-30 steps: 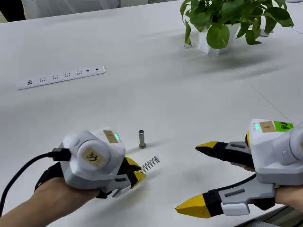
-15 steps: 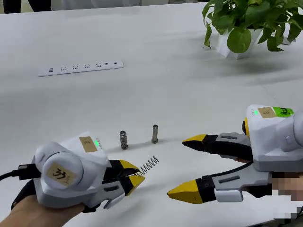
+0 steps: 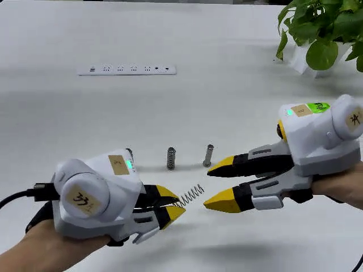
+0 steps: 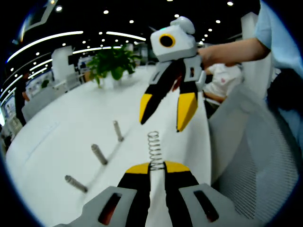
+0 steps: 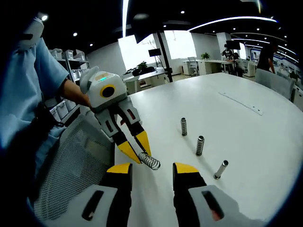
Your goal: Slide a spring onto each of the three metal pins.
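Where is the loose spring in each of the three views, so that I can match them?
Head view: the spring is low centre, one end held in the left gripper, the other pointing toward the right gripper.
Left gripper view: low centre, rising from this view's own jaws.
Right gripper view: low centre, just above the gap between this view's own jaws.
Shared landmark: the bare pin.
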A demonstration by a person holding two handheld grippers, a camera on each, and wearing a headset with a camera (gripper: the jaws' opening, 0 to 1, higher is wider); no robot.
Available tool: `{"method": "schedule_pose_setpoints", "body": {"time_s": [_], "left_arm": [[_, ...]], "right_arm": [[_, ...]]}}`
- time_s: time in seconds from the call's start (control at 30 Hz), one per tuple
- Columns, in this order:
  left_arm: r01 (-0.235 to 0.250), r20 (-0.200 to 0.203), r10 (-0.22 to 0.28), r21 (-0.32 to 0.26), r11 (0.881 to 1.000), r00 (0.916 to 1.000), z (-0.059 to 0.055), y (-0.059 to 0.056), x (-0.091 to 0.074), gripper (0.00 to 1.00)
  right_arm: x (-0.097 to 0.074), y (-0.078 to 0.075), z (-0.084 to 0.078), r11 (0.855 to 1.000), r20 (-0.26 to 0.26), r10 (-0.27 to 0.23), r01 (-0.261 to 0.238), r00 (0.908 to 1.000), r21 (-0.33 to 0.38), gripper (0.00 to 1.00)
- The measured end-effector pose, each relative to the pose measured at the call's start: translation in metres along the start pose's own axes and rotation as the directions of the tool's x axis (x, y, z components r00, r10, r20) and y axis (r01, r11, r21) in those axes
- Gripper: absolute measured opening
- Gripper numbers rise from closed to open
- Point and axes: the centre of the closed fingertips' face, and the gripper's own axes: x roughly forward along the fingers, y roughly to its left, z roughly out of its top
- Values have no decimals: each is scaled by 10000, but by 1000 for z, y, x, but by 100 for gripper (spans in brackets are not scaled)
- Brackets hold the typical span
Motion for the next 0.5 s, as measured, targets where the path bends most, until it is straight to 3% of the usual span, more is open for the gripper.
{"method": "schedule_pose_setpoints", "body": {"time_s": [0.1, 0.37, 0.5], "left_arm": [[175, 20, -175, 92, 9998, 9998, -1, -3, -3, 10], [492, 160, -502, 586, 9971, 9986, -1, -10, -12, 10], [573, 310, -597, 728, 9957, 9977, 2, -11, -14, 10]], "right_arm": [[2, -6, 0, 9989, -225, 396, -401, 9990, -255, 31], [6, 12, -3, 9868, -850, 1566, -1595, 9840, -285, 24], [10, 21, -3, 9821, -986, 1824, -1861, 9783, -294, 20]]}}
